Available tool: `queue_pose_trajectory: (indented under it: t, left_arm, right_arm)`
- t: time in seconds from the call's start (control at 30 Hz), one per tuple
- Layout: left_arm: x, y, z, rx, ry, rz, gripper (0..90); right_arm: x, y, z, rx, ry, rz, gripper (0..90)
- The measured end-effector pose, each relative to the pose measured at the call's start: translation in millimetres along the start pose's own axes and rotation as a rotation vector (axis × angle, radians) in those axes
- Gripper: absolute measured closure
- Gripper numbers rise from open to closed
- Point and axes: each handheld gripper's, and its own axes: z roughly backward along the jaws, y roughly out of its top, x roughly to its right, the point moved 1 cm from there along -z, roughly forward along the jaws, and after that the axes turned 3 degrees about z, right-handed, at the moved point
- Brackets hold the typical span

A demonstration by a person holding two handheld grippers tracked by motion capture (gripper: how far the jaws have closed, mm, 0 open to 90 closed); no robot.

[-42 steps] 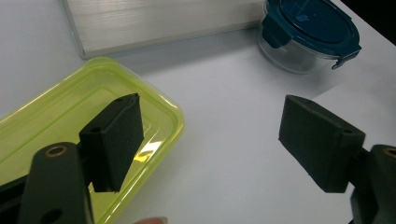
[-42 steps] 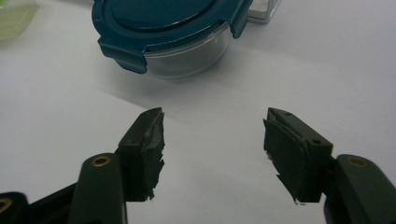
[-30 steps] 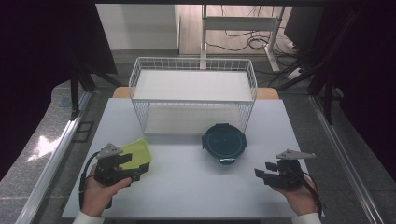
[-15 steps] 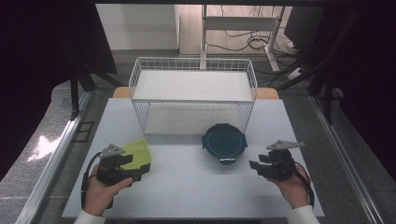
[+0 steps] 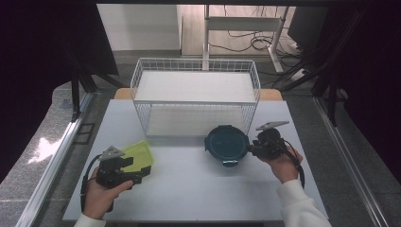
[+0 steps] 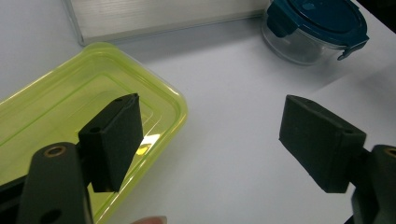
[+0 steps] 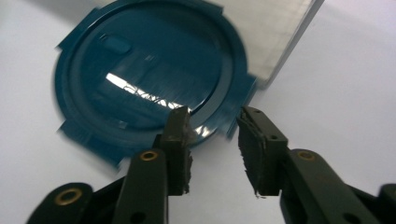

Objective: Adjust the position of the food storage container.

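Hand-held gripper (image 7: pixel 212 123) at container rim (image 7: pixel 233 112)

The round container (image 6: pixel 312 29) far ahead of the left gripper's fingers (image 6: pixel 114 140) has a clear glossy body, glass or plastic, and a dark blue plastic lid (image 7: pixel 149 70), smooth and shiny with light reflections. The yellow-green lid (image 6: pixel 88 107) under those fingers is translucent glossy plastic. The fingers carry matt black pads, a little rough. The table (image 5: pixel 189 189) is matt white. The basket (image 5: pixel 196 90) is white-coated wire.
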Motion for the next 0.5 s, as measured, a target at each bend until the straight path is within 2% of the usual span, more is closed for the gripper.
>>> queue_pose_trajectory:
  t: [0.33, 0.47, 0.5]
  left_arm:
    - [-2.3, -1.9, -0.3, -0.004, 0.004, 0.003, 21.7]
    - [-3.6, -2.3, 0.1, -0.003, 0.006, 0.007, 21.6]
    - [-3.7, -2.3, 0.0, -0.003, 0.006, 0.007, 21.6]
  right_arm:
    - [10.6, 23.3, -16.9, -0.030, -0.045, 0.017, 73.5]
    - [13.3, 28.4, -22.1, -0.047, -0.063, 0.046, 81.0]
    - [14.5, 30.2, -24.9, -0.054, -0.071, 0.068, 83.9]
